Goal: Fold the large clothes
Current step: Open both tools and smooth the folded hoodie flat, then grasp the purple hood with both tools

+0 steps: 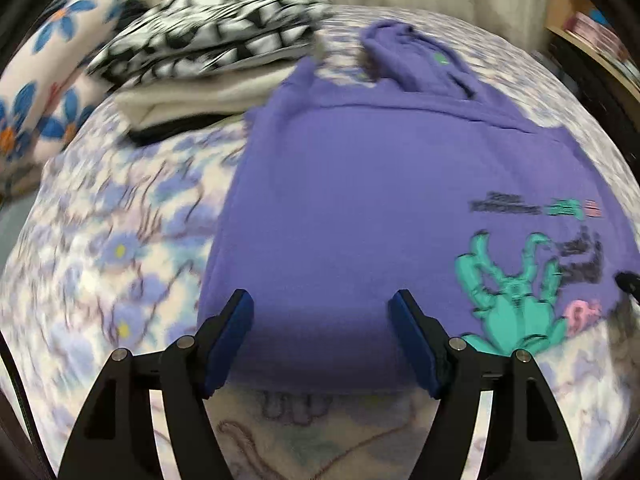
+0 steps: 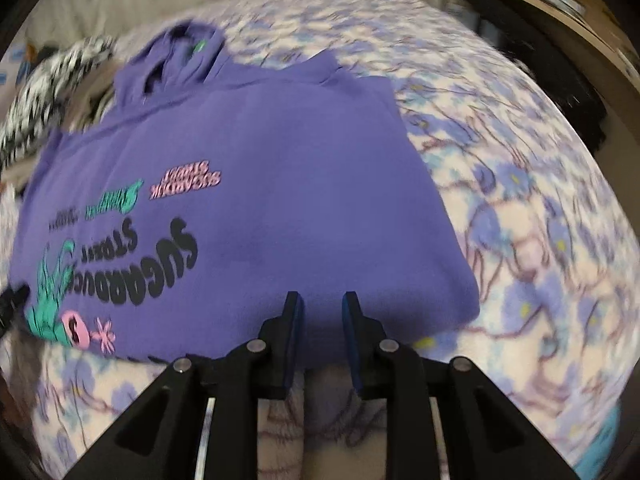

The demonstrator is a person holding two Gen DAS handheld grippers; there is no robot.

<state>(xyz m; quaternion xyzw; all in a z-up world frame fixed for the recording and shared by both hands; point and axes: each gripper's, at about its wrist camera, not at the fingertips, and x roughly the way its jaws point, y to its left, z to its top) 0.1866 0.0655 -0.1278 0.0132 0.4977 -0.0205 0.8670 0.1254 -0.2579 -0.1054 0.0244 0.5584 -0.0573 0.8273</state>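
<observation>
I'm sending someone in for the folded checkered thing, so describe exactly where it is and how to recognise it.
On the floral bedspread, look left of the purple hoodie to the stack of folded clothes. The black-and-white checkered garment is its top layer, above a cream piece; nothing else there has checks.

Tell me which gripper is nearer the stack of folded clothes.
Left. The left gripper is at the hoodie's hem on the side where the stack sits; the right gripper is at the hem's opposite end.
</observation>
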